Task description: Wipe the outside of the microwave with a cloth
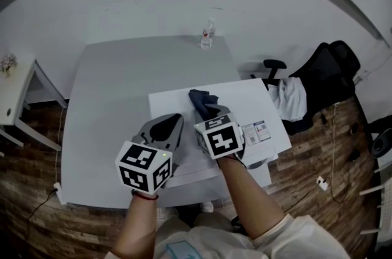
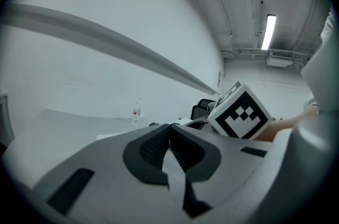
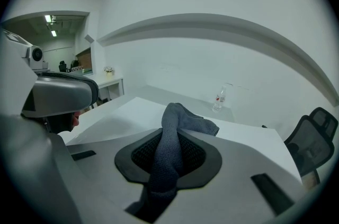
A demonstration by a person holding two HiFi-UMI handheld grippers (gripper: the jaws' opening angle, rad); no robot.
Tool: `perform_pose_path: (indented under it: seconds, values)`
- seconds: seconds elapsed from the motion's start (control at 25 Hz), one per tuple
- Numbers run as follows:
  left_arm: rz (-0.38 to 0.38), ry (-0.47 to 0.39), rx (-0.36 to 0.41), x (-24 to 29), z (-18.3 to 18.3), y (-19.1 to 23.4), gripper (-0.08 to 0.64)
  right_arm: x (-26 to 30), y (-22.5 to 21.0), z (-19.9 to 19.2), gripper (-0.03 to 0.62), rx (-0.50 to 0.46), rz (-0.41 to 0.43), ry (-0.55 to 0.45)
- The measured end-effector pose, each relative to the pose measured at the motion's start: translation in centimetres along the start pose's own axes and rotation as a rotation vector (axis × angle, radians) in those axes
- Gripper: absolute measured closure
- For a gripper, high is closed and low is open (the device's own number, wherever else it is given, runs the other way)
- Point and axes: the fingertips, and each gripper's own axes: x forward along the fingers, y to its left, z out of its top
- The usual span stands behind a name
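Grey counter (image 1: 104, 129) by a white wall, white microwave (image 1: 251, 98) on it. Right claw (image 3: 169, 138) pinches the dark cloth (image 3: 186, 121) over the microwave top. Left claw (image 2: 169, 135) pressed together, empty. Cloth looks soft, light, floppy; best gripped at a bunched fold.
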Motion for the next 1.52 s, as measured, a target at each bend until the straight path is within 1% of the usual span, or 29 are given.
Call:
perform_pose_path:
  seconds: [0.8,1.0,1.24,1.52]
  values:
    - [0.010,0.007,-0.019,-3.3,-0.8,2.3,0.555,0.8,6.6,1.4,0.518,-0.010,0.064,-0.005]
    - [0.027,0.001,-0.029,-4.5,-1.0,3.0,0.555,0.9,8.8,1.8,0.518,-0.025,0.098,-0.007]
    - [0.048,0.002,-0.033,-5.7,-1.2,3.5,0.555,0.9,10.3,2.1,0.518,-0.031,0.125,-0.013]
    - [0.072,-0.001,-0.034,-7.1,-1.2,4.1,0.555,1.0,12.5,2.4,0.518,-0.034,0.180,-0.012]
